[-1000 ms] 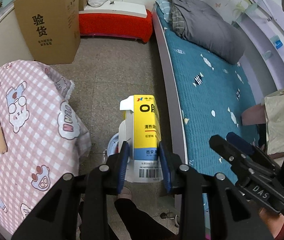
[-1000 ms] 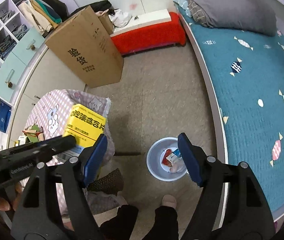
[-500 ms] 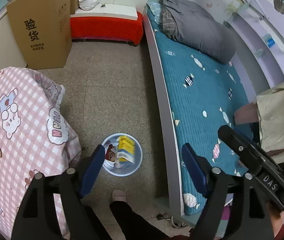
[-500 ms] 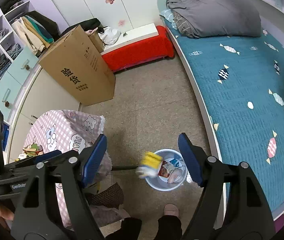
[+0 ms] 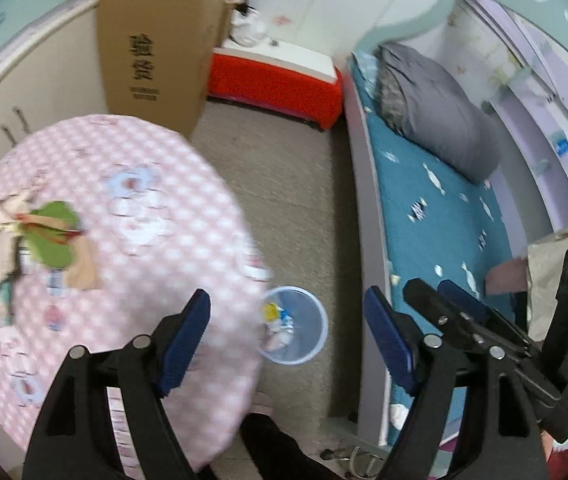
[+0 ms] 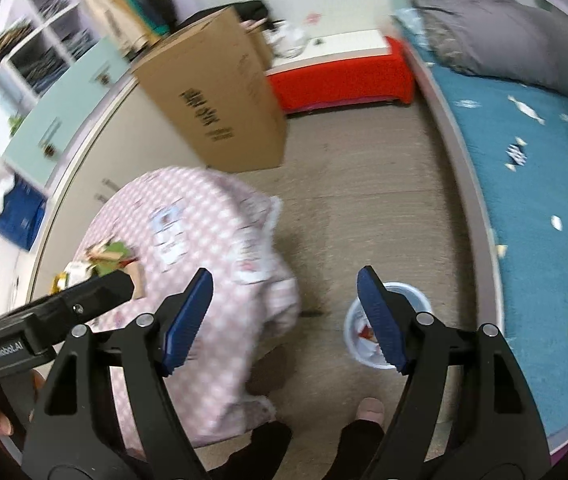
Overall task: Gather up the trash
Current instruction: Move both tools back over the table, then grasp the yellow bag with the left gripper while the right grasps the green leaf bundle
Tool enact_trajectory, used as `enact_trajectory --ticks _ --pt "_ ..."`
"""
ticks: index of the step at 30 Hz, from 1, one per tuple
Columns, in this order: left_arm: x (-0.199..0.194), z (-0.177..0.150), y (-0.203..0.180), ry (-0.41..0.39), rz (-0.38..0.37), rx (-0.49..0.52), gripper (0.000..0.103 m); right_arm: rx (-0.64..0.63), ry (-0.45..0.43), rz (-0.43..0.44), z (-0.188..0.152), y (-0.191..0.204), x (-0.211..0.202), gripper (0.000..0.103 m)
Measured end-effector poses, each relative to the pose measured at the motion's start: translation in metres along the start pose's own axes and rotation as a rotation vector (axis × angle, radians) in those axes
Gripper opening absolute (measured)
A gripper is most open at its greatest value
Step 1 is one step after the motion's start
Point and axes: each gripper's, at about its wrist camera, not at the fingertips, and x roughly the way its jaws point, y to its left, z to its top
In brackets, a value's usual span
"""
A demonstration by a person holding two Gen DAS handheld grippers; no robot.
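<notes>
I am holding both tongs wide apart and empty: left tongs (image 5: 285, 344), right tongs (image 6: 285, 320). The bin (image 5: 311, 334) is sitting on the floor between table (image 5: 172, 208) and bed (image 5: 435, 216), already holding wrappers. More trash (image 5: 28, 240) is lying in a blurred heap on the table's far left side. I judge the next move is reaching over there.
</notes>
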Motion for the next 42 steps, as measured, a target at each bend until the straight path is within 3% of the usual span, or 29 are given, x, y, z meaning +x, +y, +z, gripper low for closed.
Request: enact_trajectory --ticks 11,18,28,42 --pt "-0.068 -0.006 0.174 -0.047 0.045 -0.079 0.077 -0.089 0.046 0.039 -0.036 0.175 0.050 0.075" --pt "-0.087 -0.021 0.244 -0.046 0.056 -0.113 0.077 -0.118 0.085 0.023 -0.057 0.236 0.076 0.075" --pt "-0.089 -0.028 0.311 -0.053 0.077 -0.189 0.077 -0.135 0.103 -0.013 -0.061 0.265 0.104 0.076" --pt "-0.061 -0.031 0.384 -0.038 0.115 -0.322 0.077 -0.086 0.094 -0.061 -0.050 0.252 0.138 0.077"
